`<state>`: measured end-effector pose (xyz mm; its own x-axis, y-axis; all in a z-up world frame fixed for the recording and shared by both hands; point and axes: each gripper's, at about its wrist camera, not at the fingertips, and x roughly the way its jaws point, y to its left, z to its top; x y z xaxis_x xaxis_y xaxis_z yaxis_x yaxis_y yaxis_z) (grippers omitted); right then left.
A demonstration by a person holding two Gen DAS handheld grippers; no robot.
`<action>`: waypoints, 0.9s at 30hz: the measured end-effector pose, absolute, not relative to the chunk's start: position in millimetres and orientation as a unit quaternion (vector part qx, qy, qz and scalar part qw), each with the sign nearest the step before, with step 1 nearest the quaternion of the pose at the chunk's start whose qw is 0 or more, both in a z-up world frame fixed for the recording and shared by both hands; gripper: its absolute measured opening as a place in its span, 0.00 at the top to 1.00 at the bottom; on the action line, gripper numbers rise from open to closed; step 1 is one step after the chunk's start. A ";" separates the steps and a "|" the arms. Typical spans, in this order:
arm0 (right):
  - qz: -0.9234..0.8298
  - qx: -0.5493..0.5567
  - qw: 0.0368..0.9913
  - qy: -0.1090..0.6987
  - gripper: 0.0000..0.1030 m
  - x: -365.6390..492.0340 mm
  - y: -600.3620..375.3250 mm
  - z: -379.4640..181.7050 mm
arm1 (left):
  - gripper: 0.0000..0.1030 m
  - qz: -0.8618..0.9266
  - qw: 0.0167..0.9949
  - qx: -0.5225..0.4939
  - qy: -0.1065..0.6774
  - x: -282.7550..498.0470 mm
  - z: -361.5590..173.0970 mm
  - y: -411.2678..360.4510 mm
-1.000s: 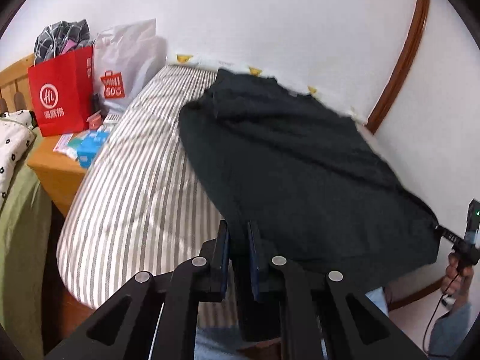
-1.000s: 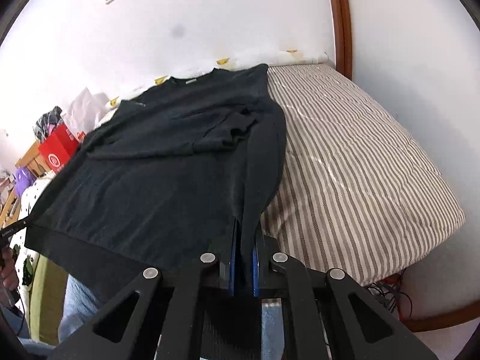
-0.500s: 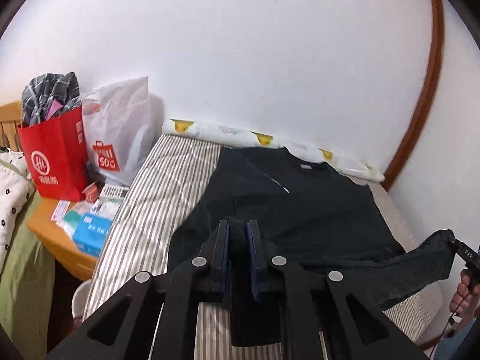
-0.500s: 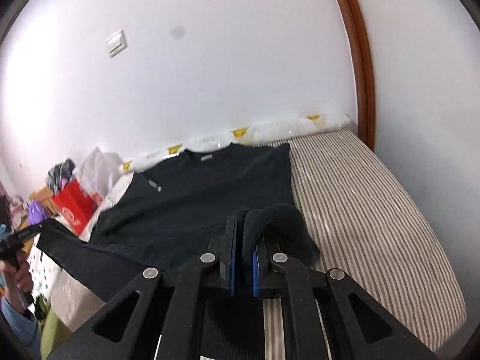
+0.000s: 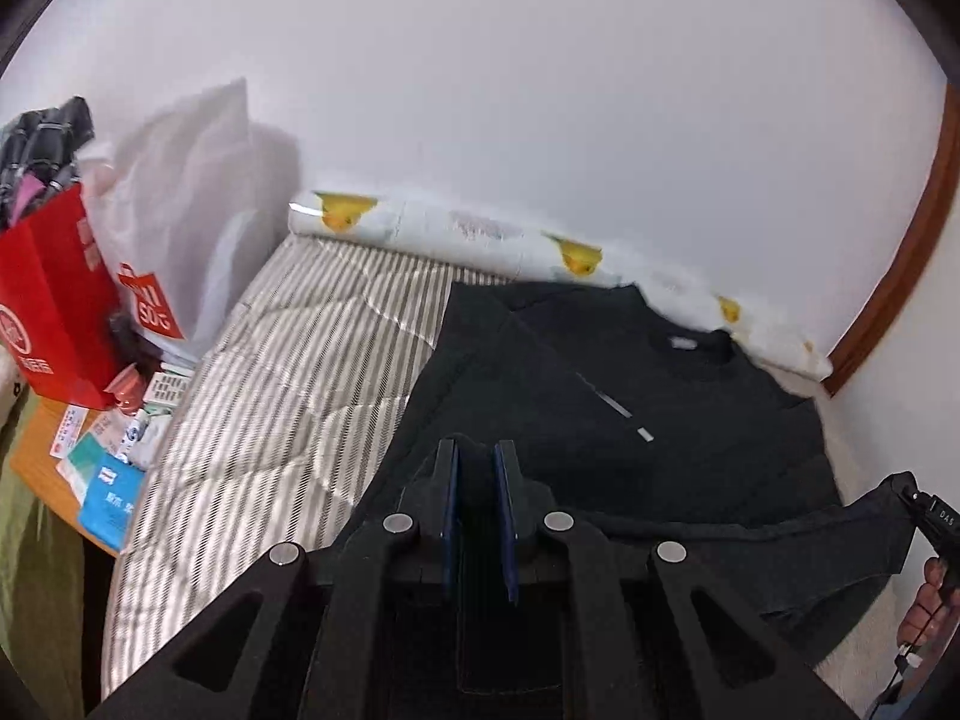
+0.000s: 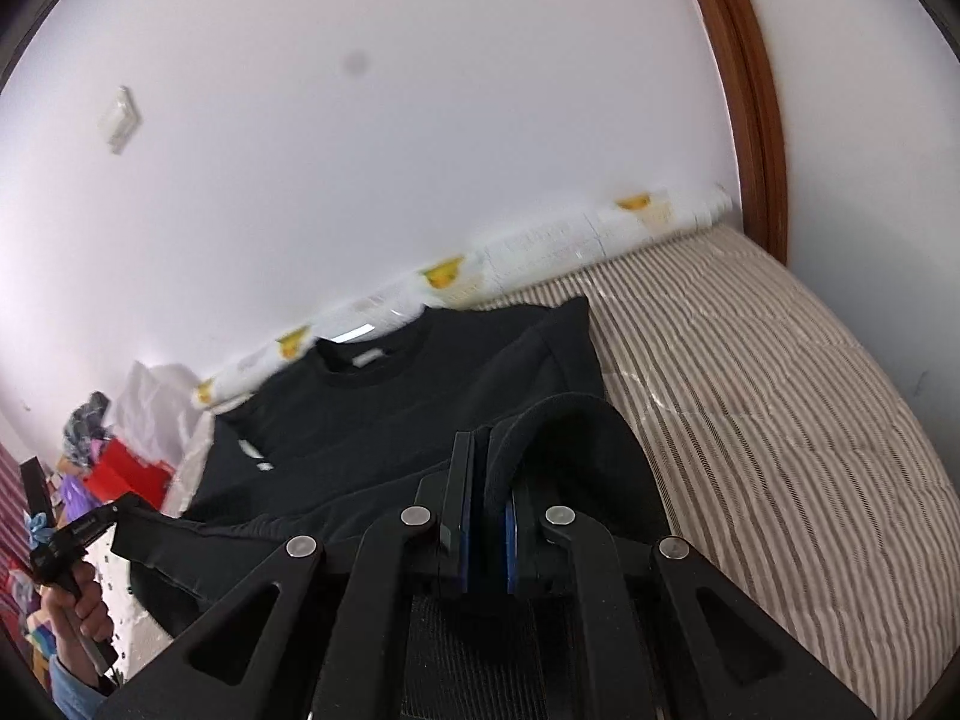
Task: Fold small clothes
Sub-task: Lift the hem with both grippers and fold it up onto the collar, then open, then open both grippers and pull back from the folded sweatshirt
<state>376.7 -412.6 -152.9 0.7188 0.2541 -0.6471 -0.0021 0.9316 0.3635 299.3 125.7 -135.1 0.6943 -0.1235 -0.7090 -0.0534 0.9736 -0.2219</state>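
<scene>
While both hem corners are held aloft, the entry reads as follows.

Item: black sweatshirt (image 5: 606, 414), lying neck-up toward the wall on the striped mattress (image 5: 288, 396), collar near the rolled duck-print sheet (image 5: 456, 228). Upper body rests flat on the bed; the lower hem is raised off the surface and stretched between the two tools.

Left gripper (image 5: 477, 516): jaws closed on dark fabric at the hem's left corner; cloth fills the gap between the blue pads.

Right gripper (image 6: 486, 516): jaws clamped on the hem's right corner, a loop of fabric arching over the right pad.

Step in hand, judged: carrying the hem forward toward the collar for a bottom-to-top fold.

Handling notes:
- Travel both corners at equal height and pace, so the fold line runs straight across the body.
- Hold the hem taut between the tools; slack would let the middle sag and crease beneath.
- Lay the hem just short of the neckline, edges square to the shoulders, before releasing.
- Release only once the cloth rests on the layer below, or the corners may spring back.

Surroundings: red paper bag (image 5: 48, 300) and white shopping bag (image 5: 180, 204) on the wooden bedside table (image 5: 42, 468), well apart from the garment; white wall (image 5: 540, 90) behind.
</scene>
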 end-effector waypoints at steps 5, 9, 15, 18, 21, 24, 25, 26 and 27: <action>0.046 0.175 0.893 0.412 0.92 400.6 -417.0 -188.8 | 0.84 -0.016 0.903 -0.112 0.413 317.2 -153.2 121.2; 0.033 0.164 0.879 0.446 0.82 401.8 -419.1 -205.4 | 0.71 -0.027 0.899 -0.113 0.421 315.2 -153.7 121.7; 0.017 0.114 0.899 0.422 0.46 351.1 -423.8 -187.4 | 0.38 -0.026 0.909 -0.090 0.405 278.5 -145.6 124.5; 0.011 0.112 0.896 0.429 0.46 324.2 -430.4 -184.9 | 0.38 -0.026 0.905 -0.104 0.412 261.2 -149.0 128.8; 0.016 0.113 0.891 0.440 0.46 301.7 -433.0 -187.8 | 0.38 -0.020 0.903 -0.105 0.416 239.4 -155.0 129.4; 0.020 0.105 0.888 0.448 0.45 284.5 -429.5 -194.2 | 0.38 -0.017 0.900 -0.110 0.421 218.2 -161.2 131.2; 0.020 0.102 0.886 0.452 0.45 280.1 -428.4 -196.8 | 0.38 -0.017 0.898 -0.112 0.425 209.8 -163.5 131.8; 0.023 0.103 0.883 0.457 0.45 275.7 -427.3 -199.9 | 0.38 -0.016 0.897 -0.112 0.427 203.3 -164.8 132.0; 0.028 0.109 0.880 0.461 0.45 271.6 -426.8 -202.6 | 0.38 -0.016 0.897 -0.112 0.428 198.1 -165.4 131.8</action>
